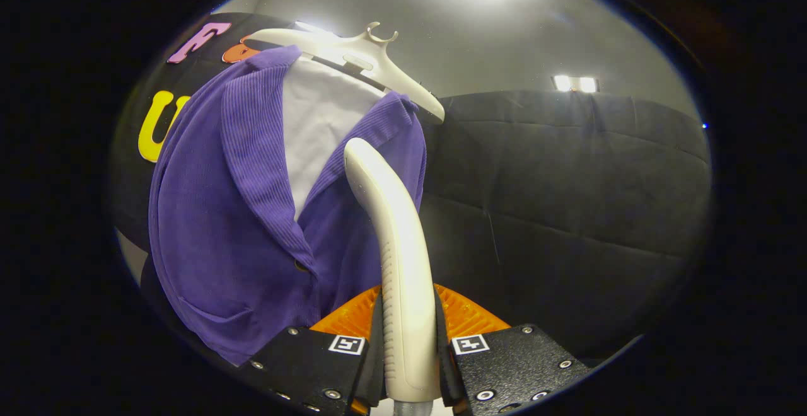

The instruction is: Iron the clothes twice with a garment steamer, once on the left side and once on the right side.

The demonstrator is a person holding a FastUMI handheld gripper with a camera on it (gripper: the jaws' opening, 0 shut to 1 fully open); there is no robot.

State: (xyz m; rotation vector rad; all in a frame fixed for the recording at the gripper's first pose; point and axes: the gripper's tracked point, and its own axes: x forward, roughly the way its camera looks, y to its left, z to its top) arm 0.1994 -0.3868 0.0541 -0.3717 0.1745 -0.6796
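Note:
A purple ribbed cardigan (220, 227) hangs on a white hanger (372, 60) over a white board (318, 120), just ahead and to the left of me. My gripper (408, 340) is shut on the white handle of the garment steamer (394, 233), with both fingers pressing its sides. The steamer rises from between the fingers and curves up to the left. Its head lies against the cardigan's right front panel, near the lapel; the nozzle face is hidden from me.
The booth's black cloth wall (567, 183) fills the space right of the garment and behind it. Ceiling lights (574, 83) glow above. A pale strip of floor or wall (129, 255) shows at the cardigan's lower left.

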